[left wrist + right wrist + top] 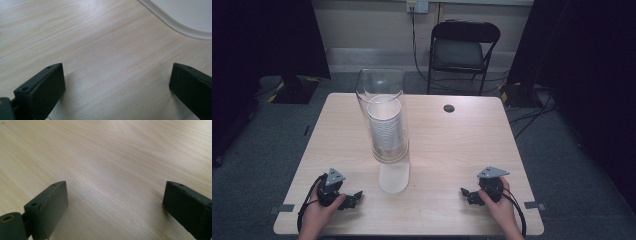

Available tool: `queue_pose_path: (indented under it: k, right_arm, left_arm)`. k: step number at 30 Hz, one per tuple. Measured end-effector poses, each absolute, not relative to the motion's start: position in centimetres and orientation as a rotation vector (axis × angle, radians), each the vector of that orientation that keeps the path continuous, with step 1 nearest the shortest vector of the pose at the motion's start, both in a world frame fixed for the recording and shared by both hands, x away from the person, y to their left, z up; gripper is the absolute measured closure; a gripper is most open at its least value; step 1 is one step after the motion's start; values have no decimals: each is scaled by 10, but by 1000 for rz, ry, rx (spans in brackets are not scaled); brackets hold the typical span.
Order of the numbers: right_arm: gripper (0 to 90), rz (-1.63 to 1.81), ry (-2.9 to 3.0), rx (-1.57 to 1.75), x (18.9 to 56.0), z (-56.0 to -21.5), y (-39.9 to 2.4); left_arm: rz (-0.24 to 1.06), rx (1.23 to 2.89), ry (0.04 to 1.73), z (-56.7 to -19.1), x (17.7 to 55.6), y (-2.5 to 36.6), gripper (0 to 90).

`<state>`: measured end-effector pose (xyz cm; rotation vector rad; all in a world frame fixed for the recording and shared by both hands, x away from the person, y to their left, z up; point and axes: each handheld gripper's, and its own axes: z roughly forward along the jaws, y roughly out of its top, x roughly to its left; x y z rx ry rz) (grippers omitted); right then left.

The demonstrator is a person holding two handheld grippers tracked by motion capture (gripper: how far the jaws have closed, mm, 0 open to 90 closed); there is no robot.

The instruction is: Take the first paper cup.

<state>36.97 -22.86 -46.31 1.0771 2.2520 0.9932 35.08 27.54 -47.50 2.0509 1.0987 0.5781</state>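
Start position: left gripper [354, 196] and right gripper [465, 192] jaws wide, empty, flanking flat white oval lid [393, 178] on pale wooden bench [452, 145]; next, reaching inward.

Black folding chair [464, 47] behind the wooden table [472, 145], wall socket [417, 6], floor cables [532, 117]

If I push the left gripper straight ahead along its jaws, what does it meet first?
Probably the white cup lying on its side on the table. The left gripper, jaws open and empty, points toward it; its rim curves across the gripper view ahead, slightly off-centre.
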Motion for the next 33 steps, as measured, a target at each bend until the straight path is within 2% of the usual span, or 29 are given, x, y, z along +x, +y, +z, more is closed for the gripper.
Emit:
queue_pose_path:
  k: [8, 9, 11, 12, 13, 14, 15, 16, 18, 33]
  right_arm:
    - [55, 992, 2244, 1087, 367, -463, -228]
    - [55, 992, 2244, 1087, 367, -463, -228]
    - [54, 992, 2245, 1087, 367, -463, -228]
    - [54, 992, 2245, 1088, 367, -463, -228]
    - [54, 992, 2245, 1088, 367, -463, -228]
    - [54, 992, 2244, 1088, 367, -463, -228]
    - [54, 991, 2245, 1085, 367, -463, -228]
    - [54, 992, 2245, 1088, 367, -463, -228]
    - [54, 992, 2245, 1088, 367, -463, -228]
    - [54, 992, 2245, 1087, 367, -463, -228]
  left_arm:
    - [568, 2035, 1090, -475, 350, 275, 10]
    - [568, 2035, 1090, -475, 350, 275, 54]
    - [575, 2017, 1047, -473, 349, 276, 250]
    - [567, 1997, 1034, -468, 347, 273, 213]
    - [567, 1997, 1034, -468, 347, 273, 124]
    - [564, 1975, 995, -461, 345, 269, 111]
    - [562, 1968, 962, -458, 344, 267, 182]
    - [554, 1955, 939, -455, 343, 264, 214]
    - [540, 1920, 929, -450, 341, 257, 154]
    - [474, 1849, 852, -435, 344, 225, 176]
